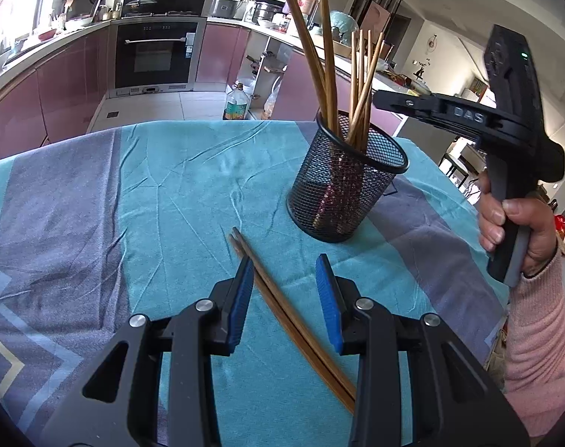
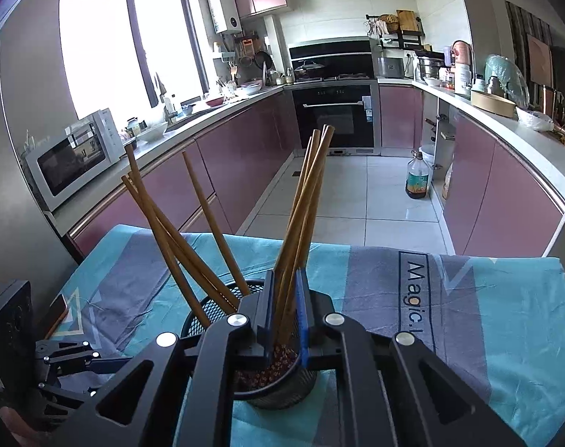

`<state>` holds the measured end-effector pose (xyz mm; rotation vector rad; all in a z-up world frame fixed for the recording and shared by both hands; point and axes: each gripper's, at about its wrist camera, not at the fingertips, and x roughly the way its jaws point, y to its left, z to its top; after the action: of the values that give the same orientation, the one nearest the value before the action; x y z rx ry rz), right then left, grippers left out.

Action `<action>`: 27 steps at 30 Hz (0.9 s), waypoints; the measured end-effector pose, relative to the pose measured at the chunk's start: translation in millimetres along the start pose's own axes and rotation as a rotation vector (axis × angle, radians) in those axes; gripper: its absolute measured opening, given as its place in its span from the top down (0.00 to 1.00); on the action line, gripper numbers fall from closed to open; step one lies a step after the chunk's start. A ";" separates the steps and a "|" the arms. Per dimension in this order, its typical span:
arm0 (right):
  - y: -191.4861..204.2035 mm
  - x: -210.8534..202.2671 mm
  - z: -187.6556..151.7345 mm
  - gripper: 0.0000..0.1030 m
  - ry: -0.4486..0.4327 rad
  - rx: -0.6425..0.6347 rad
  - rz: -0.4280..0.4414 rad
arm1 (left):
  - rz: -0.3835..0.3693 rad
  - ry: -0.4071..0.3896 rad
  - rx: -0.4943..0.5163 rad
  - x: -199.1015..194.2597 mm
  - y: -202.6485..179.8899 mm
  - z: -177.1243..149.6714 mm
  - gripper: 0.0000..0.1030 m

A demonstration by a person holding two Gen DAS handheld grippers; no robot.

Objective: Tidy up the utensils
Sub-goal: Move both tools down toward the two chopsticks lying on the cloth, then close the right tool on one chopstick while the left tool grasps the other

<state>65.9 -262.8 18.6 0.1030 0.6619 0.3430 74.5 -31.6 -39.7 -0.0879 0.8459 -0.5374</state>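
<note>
Chopsticks (image 2: 301, 223): brown wood, standing in black mesh cup (image 1: 347, 182). Right tool (image 2: 285, 313) clenched around several; left tool (image 1: 285, 294) released.

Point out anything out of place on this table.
One pair of chopsticks lies flat on the cloth between the left gripper's open fingers, while the rest stand splayed in the black mesh cup.

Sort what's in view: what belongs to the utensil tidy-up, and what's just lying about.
Job:
- mesh holder
- chopsticks standing in it
- pair of chopsticks on the cloth, between the open left gripper
- right gripper, over the holder

Lying about:
- oil bottle
- microwave
- phone
</note>
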 end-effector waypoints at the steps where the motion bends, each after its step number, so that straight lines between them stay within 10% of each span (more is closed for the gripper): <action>1: 0.3 -5.2 -3.7 0.79 -0.004 -0.003 -0.002 | 0.003 0.002 0.000 -0.4 1.0 -0.5 0.67; 7: 10.5 -38.1 -30.6 0.77 -0.017 -0.029 0.071 | 0.025 0.020 0.003 -1.0 5.0 -5.9 0.67; 17: 73.8 6.0 -96.7 0.75 0.222 -0.094 0.252 | 0.097 0.043 0.036 -3.1 1.9 -17.8 0.67; 27: 96.8 23.2 -118.0 0.75 0.290 -0.118 0.238 | 0.131 0.058 0.041 -8.3 7.2 -28.0 0.67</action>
<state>-16.9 -165.7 -68.1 0.0185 0.9168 0.6335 52.6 -17.6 -54.7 0.0203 0.8898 -0.4352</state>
